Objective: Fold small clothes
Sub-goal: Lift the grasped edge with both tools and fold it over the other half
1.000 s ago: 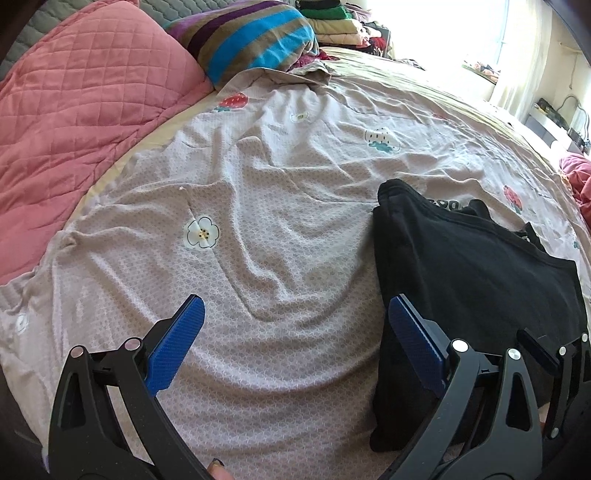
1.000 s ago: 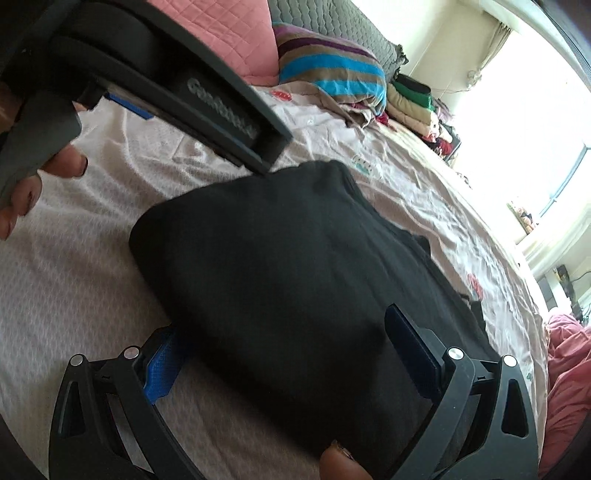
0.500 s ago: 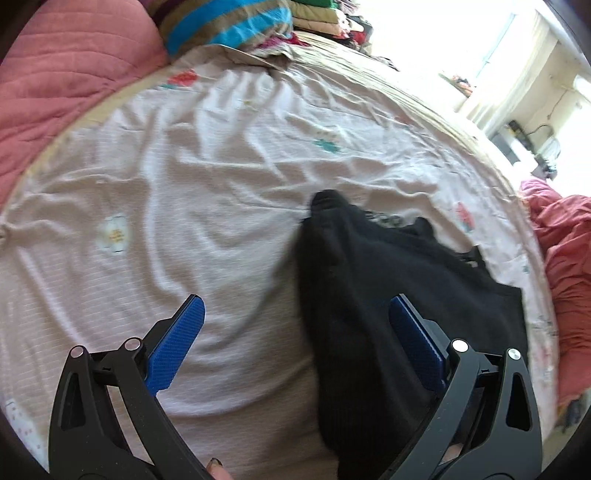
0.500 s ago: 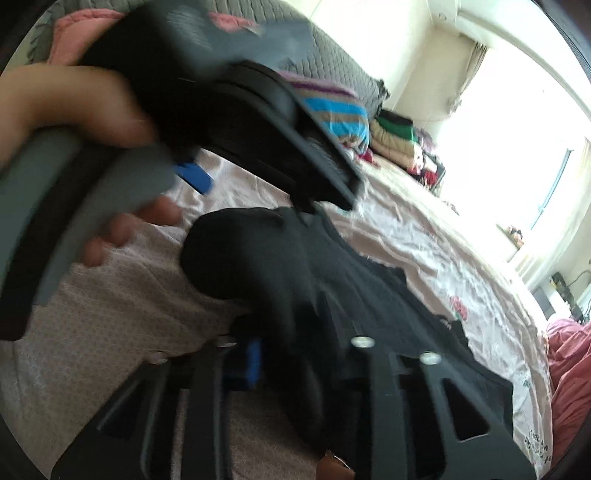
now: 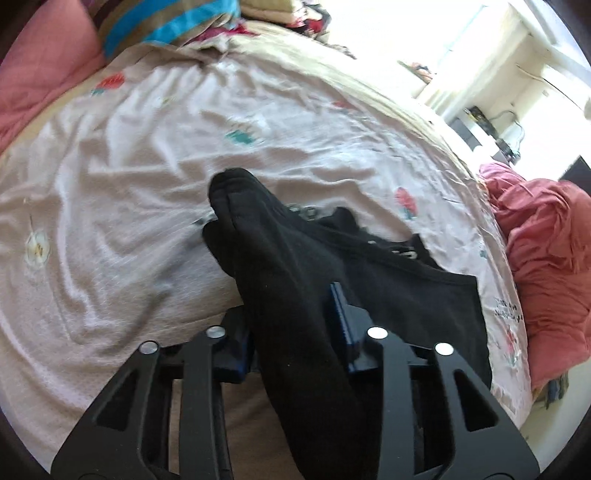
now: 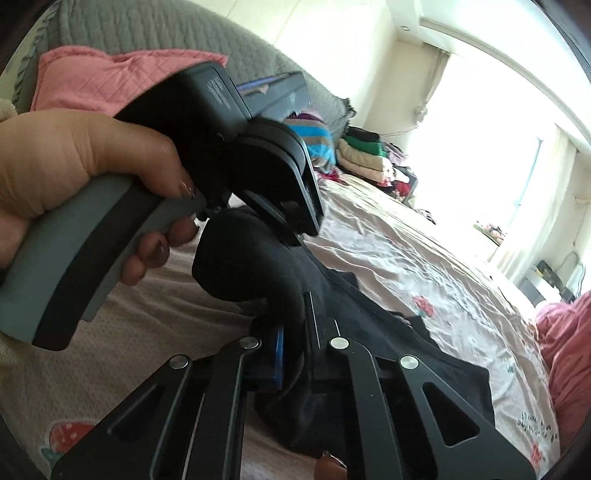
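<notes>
A black garment [image 5: 399, 295] lies on the pale flowered bedsheet [image 5: 122, 192]. My left gripper [image 5: 291, 332] is shut on a thick fold of its left edge, and the fold bunches up between the blue pads. In the right wrist view the same black garment [image 6: 388, 350] runs toward the right. My right gripper [image 6: 295, 343] is shut on its near fold too. The left gripper's body and the hand holding it [image 6: 96, 158] fill the upper left of the right wrist view, close above the raised cloth.
A pink quilted pillow [image 5: 33, 74] and a striped pillow [image 5: 166, 26] lie at the head of the bed. A pink blanket [image 5: 546, 266] is heaped at the right edge. Folded clothes [image 6: 365, 155] are stacked at the far side.
Both grippers were open a second ago and have closed on the garment's left fold. The right closed first, then the left. The fold is now lifted and bunched.
</notes>
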`<state>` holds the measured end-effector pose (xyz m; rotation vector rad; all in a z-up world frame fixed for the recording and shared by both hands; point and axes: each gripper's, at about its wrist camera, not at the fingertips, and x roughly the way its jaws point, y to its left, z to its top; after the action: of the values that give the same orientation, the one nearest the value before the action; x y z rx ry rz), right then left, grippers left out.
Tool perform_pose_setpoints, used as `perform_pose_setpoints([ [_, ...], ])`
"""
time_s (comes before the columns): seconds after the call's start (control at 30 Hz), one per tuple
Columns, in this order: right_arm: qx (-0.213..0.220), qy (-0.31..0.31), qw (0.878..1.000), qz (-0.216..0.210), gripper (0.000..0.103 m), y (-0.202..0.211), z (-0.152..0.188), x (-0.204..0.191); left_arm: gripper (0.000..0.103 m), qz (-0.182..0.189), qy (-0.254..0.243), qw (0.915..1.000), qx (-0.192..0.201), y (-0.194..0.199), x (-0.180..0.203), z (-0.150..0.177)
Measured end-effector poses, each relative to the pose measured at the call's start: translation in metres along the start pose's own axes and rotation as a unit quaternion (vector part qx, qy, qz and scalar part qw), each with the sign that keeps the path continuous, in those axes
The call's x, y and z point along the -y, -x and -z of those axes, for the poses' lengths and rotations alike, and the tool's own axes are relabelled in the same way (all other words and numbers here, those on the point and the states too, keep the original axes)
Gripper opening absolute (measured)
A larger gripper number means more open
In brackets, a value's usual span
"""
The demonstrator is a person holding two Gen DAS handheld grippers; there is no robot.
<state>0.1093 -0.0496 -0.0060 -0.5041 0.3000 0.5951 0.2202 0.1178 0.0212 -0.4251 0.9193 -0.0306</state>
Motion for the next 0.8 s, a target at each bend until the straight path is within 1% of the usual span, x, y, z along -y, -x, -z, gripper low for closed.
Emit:
perform_pose_setpoints([
  [0.17, 0.012, -0.051, 0.999, 0.014, 0.006, 0.018, 0.007, 0.025, 0.022, 0.010, -0.032, 0.9992, 0.022, 0.017, 0.038, -0.002],
  [0.27, 0.012, -0.077, 0.997, 0.017, 0.006, 0.027, 0.011, 0.038, 0.022, 0.012, -0.052, 0.9981, 0.032, 0.026, 0.059, -0.002],
  [0.37, 0.015, -0.104, 0.994, 0.024, 0.006, 0.037, 0.015, 0.050, 0.021, 0.017, -0.066, 0.9970, 0.037, 0.032, 0.078, -0.001],
  [0.63, 0.021, -0.166, 0.985, 0.034, 0.006, 0.060, 0.032, 0.083, 0.020, 0.030, -0.093, 0.9944, 0.039, 0.036, 0.119, 0.002],
  [0.8, 0.021, -0.188, 0.981, 0.039, 0.006, 0.066, 0.045, 0.099, 0.020, 0.034, -0.110, 0.9928, 0.033, 0.031, 0.144, 0.006],
])
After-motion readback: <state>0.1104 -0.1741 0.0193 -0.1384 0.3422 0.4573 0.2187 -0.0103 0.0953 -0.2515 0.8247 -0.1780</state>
